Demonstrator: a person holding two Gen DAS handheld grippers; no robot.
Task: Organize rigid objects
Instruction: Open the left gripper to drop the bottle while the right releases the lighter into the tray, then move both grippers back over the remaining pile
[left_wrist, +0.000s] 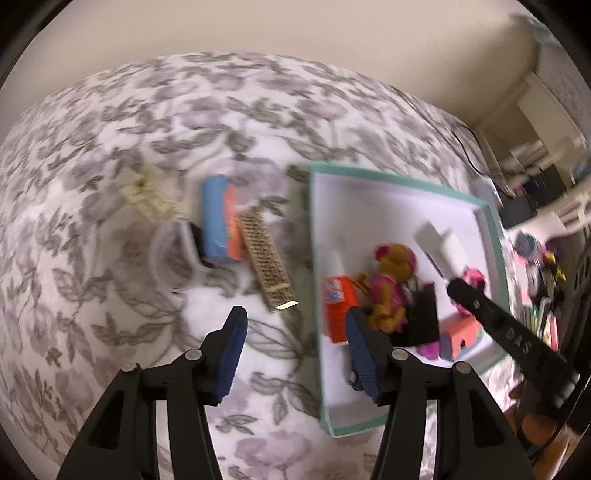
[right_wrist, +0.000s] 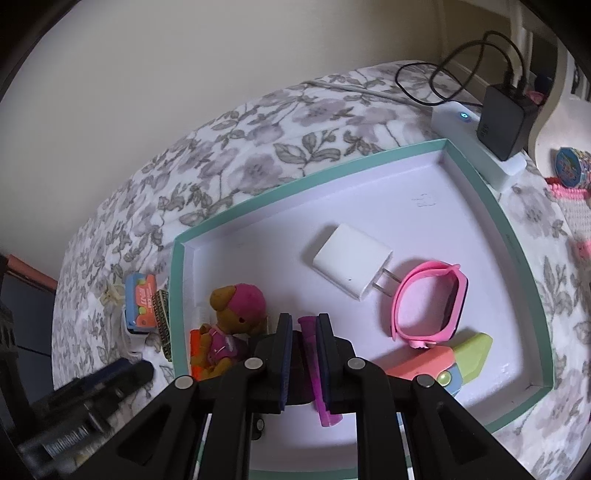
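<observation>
Sorting partly done on the floral bedspread (left_wrist: 110, 122).
Teal-rimmed white cardboard tray (right_wrist: 236, 214) already holds several toys; blue-and-orange packet (left_wrist: 218, 221) waits outside its left edge. Left gripper (left_wrist: 295, 354) released, empty; right gripper (right_wrist: 303, 354) clenched beside a magenta plastic stick (right_wrist: 314, 365).

Plain cream wall (right_wrist: 221, 74) behind, bed covered by white bedspread with grey floral print (left_wrist: 147, 122), white power strip (right_wrist: 476, 147) at far edge carrying black adapter (right_wrist: 506, 118) with looped black cables (right_wrist: 436, 81), soft even lighting

Left gripper (left_wrist: 295, 336) pointed steeply down, jaws apart, empty. Right gripper (right_wrist: 303, 334) pointed steeply down, jaws nearly closed.
</observation>
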